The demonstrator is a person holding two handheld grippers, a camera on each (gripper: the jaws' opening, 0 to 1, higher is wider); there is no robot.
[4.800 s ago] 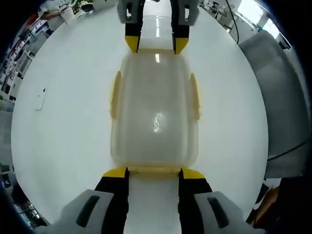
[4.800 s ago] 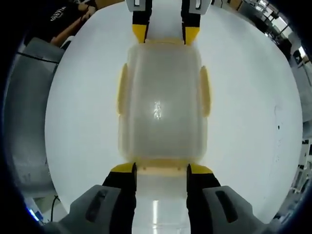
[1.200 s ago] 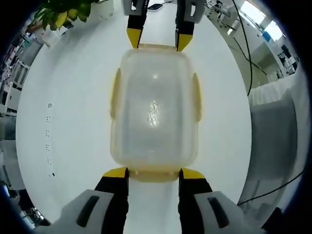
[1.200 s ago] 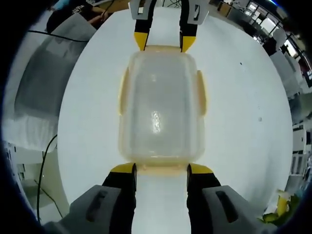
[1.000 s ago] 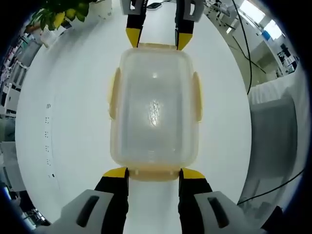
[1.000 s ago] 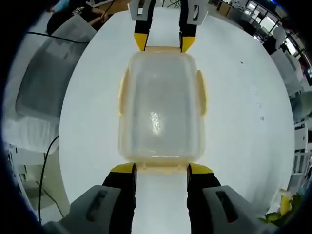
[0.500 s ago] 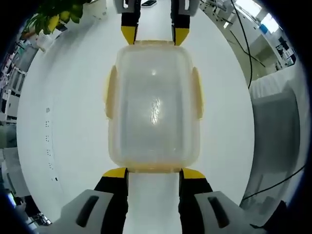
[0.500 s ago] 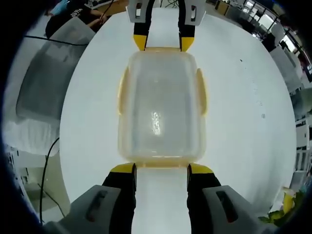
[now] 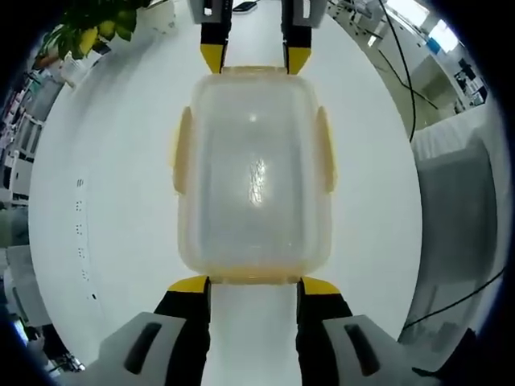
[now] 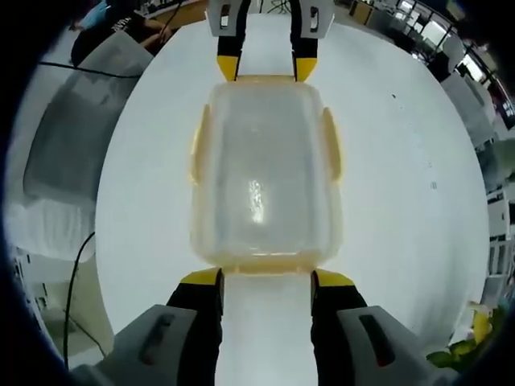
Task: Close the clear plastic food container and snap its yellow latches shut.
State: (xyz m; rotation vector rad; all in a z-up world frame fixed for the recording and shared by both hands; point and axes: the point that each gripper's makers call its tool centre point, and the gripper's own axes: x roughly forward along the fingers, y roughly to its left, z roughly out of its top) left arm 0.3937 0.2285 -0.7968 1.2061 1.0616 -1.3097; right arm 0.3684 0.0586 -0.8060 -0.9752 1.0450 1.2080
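container [image 9: 252,169] resting lid-on at the middle of the white desk [image 9: 105,193], long axis running between the two tongs. left tongs [image 9: 252,284] spread apart, yellow tips straddling the near end latch [image 9: 252,278], at or just beside its edge; contact not confirmed. right tongs [image 10: 264,277] likewise parted, tips either side of the opposite end latch [image 10: 264,266]. each pair visible from the other side at the far end of the container. opposed placement judged to brace the box so neither push slides it. side latches [image 9: 181,149] standing slightly out from the walls, engagement impossible to tell. lid apparently seated square. plant [image 9: 92,20] at the desk's far edge, well apart.
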